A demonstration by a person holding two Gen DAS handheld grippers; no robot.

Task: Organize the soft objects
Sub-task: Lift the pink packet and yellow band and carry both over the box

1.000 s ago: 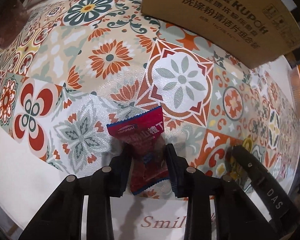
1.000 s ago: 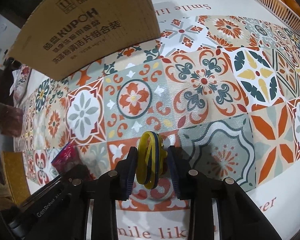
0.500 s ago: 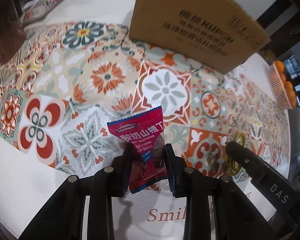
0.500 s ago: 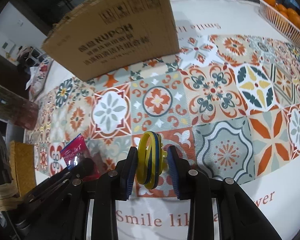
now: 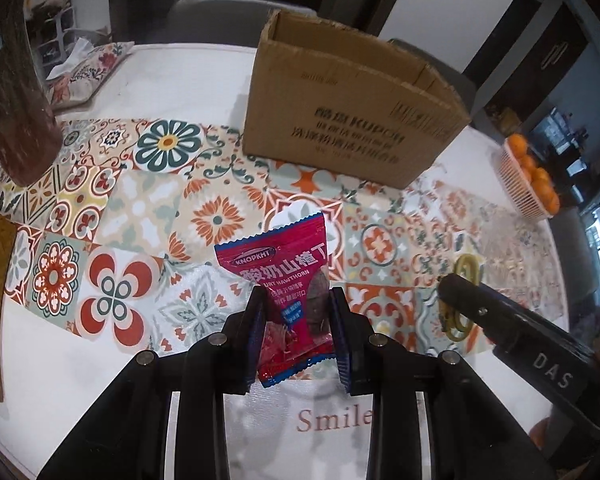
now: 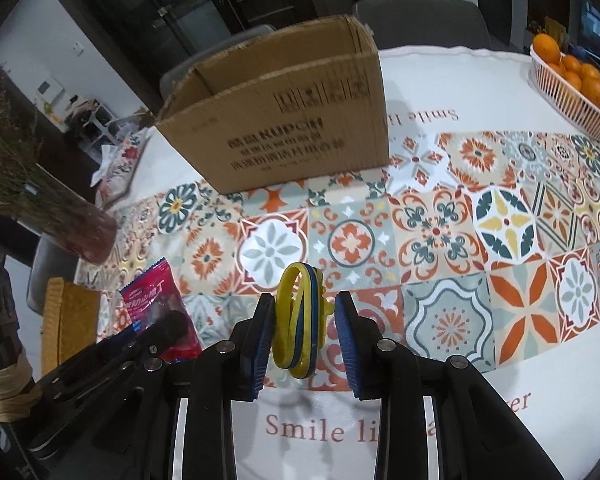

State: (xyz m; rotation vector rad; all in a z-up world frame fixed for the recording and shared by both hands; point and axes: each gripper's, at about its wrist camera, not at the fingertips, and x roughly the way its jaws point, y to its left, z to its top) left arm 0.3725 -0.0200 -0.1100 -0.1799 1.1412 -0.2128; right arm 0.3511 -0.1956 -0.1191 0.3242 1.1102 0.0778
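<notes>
My left gripper (image 5: 298,312) is shut on a red snack packet (image 5: 288,280) with white lettering and holds it above the table. The packet also shows at the left of the right wrist view (image 6: 156,308). My right gripper (image 6: 304,320) is shut on a yellow and blue ring-shaped soft object (image 6: 298,320), also lifted off the table; it shows in the left wrist view (image 5: 462,300) behind the right gripper's finger. An open brown cardboard box (image 5: 352,120) stands farther back on the table, also in the right wrist view (image 6: 288,120).
The table has a patterned tile cloth (image 6: 440,232). A basket of oranges (image 6: 576,84) stands at the far right. A dark vase with dried flowers (image 6: 60,216) and a yellow-brown item (image 6: 68,320) are at the left. A floral tissue pouch (image 5: 84,68) lies far left.
Both grippers have risen with their objects; the views now look down on more of the table and into the open top of the box.
</notes>
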